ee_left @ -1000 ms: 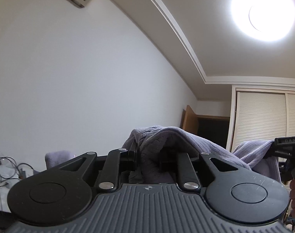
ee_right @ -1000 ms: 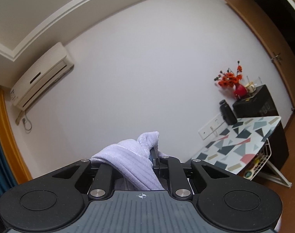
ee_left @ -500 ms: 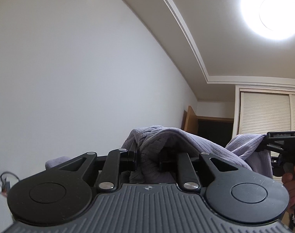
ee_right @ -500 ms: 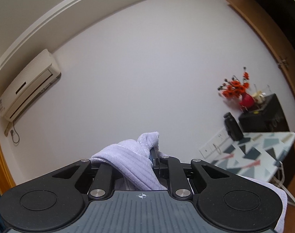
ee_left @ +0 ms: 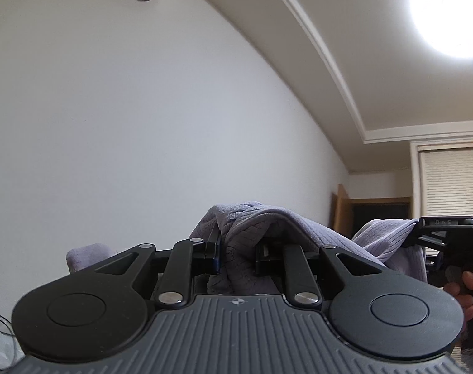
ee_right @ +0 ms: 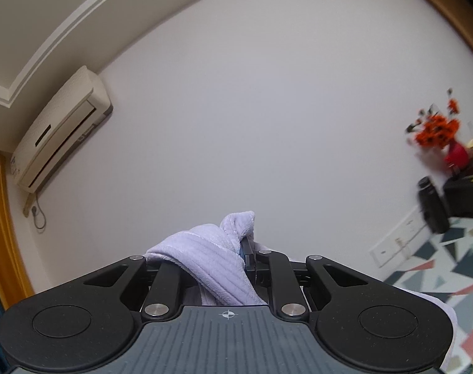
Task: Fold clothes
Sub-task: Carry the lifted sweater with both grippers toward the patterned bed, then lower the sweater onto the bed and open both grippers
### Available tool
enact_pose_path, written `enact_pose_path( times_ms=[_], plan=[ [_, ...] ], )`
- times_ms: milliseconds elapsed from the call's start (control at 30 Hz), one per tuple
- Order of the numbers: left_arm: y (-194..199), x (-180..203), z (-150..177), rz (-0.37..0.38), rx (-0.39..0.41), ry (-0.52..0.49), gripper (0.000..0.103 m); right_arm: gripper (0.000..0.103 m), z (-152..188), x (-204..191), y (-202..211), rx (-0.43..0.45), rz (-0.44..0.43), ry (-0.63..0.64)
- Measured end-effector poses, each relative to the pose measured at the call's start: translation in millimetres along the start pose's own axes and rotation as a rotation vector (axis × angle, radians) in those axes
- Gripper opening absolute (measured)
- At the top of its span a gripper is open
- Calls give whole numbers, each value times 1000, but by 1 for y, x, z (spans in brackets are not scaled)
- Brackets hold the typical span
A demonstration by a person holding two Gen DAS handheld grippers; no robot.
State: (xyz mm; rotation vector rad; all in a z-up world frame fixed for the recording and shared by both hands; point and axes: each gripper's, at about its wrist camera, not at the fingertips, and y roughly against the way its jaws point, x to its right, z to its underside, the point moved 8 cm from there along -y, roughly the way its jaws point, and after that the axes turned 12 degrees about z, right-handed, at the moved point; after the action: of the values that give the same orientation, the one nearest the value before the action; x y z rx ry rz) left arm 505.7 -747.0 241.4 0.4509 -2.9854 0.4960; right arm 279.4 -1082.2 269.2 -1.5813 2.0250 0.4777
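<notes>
Lavender ribbed garment (ee_left: 252, 237) hangs raised between your two tools: your left gripper (ee_left: 236, 257) is clenched on one bunched fold, your right gripper (ee_right: 246, 257) pinches another. Only your left view shows the right tool from outside, cloth draped off it, your hand (ee_left: 461, 293) on its handle. Only your right view shows the patterned table (ee_right: 454, 265) and red flowers (ee_right: 436, 131)

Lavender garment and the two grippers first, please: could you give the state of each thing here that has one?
Lavender garment: lifted, bunched, held by both grippers.
Left gripper: shut on the garment.
Right gripper: shut on the garment.
Ceiling light: on.
Air conditioner: flap closed.
</notes>
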Motion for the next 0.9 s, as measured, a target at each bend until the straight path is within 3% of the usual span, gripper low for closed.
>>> enact_pose_path(
  times_ms=[200,333,467,533,600,700,900],
  plan=[
    [-18,-39,-16,-157,34,-40,18,14,-8,1,-96,-62,-140,-17],
    [-29,-51,-28,-292,76,-119,19,14,-16,3,-163,-95,-272,-26],
    [-56,-47,-21,-428,79,-210,19,15,-17,18,-238,-149,-358,-23],
    [-91,-45,-4,-497,38,-241,19,15,-11,35,-286,-213,-361,-3],
    [-122,-49,25,-558,-27,-251,19,15,1,56,-331,-280,-344,29],
    [-161,-70,93,-645,-182,-189,19,16,39,100,-399,-427,-286,85],
    [-215,-107,266,-732,-538,75,19,16,164,219,-488,-730,-51,305]
  ],
)
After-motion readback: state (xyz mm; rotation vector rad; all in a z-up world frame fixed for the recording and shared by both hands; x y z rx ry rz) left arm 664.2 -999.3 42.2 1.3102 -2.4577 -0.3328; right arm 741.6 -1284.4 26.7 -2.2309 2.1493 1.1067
